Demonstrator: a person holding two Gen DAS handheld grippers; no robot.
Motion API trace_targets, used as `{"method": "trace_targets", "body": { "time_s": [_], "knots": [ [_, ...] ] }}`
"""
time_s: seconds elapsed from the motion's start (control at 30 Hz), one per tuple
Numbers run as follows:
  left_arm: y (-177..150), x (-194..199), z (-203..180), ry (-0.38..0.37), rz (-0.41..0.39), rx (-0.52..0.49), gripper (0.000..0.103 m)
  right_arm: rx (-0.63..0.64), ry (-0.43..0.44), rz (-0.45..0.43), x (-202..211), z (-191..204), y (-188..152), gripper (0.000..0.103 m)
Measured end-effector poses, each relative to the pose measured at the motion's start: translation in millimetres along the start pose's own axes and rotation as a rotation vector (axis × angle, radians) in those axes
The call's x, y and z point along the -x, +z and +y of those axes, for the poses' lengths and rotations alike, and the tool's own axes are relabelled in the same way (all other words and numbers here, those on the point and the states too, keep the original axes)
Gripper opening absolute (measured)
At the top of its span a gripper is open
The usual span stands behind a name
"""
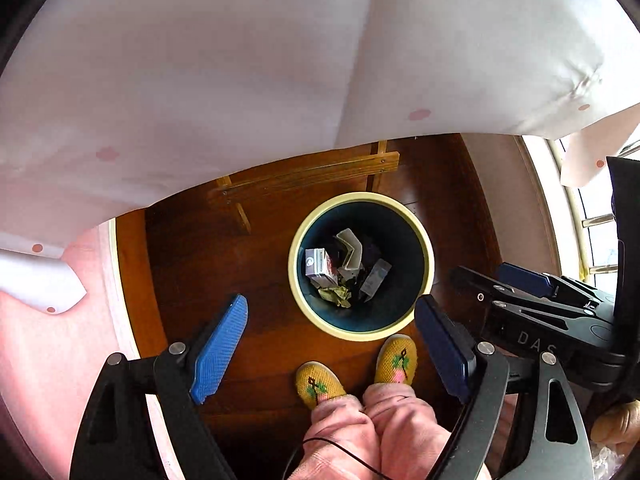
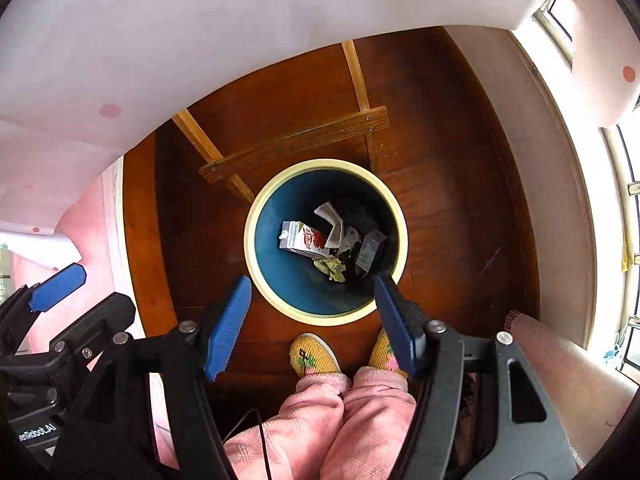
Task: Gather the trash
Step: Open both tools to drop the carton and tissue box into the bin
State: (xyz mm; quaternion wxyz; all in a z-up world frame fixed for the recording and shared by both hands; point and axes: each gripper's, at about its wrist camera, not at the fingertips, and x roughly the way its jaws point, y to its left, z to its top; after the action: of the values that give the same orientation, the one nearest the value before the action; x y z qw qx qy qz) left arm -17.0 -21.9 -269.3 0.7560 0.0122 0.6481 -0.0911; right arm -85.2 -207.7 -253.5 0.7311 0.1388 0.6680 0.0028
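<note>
Trash already lies at the bottom of the bin [image 2: 256,240] — a round tub with a cream rim and a dark blue inside, standing on the wooden floor [image 2: 460,208] just ahead of the person's two yellow slippers [image 1: 318,384]. Both tools hang above it with nothing in them: the left gripper [image 1: 332,352] has its blue pads spread wide, and so does the right gripper [image 2: 312,320], each framing the bin's near rim.

By my judgement the dropping step is over, or the bin is being checked; the next move calls for turning away toward the white dotted cloth [image 1: 200,80] at twelve o'clock to look for more litter, if any is left — none shows outside the bin.

Counted inside the bin:
- one milk carton [image 2: 302,240], at nine o'clock
- one bent white piece [image 2: 332,224], toward twelve
- one small grey box [image 2: 370,254], at three
- one crumpled yellowish wrapper [image 2: 332,268], at six

Darker bits between them I cannot make out.
</note>
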Motion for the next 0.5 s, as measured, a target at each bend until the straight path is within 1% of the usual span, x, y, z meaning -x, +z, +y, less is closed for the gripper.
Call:
{"method": "trace_targets", "body": {
  "time_s": [0.17,0.5],
  "knots": [
    [8.3,18.8,4.8,0.012,-0.027,0.006,0.087,0.011,0.0,-0.018,19.0,9.3,2.1,0.061],
    [24.1,52.0,16.6,0.016,-0.076,0.058,0.087,0.039,-0.003,-0.057,45.8,19.9,10.8,0.061]
  ]
}}
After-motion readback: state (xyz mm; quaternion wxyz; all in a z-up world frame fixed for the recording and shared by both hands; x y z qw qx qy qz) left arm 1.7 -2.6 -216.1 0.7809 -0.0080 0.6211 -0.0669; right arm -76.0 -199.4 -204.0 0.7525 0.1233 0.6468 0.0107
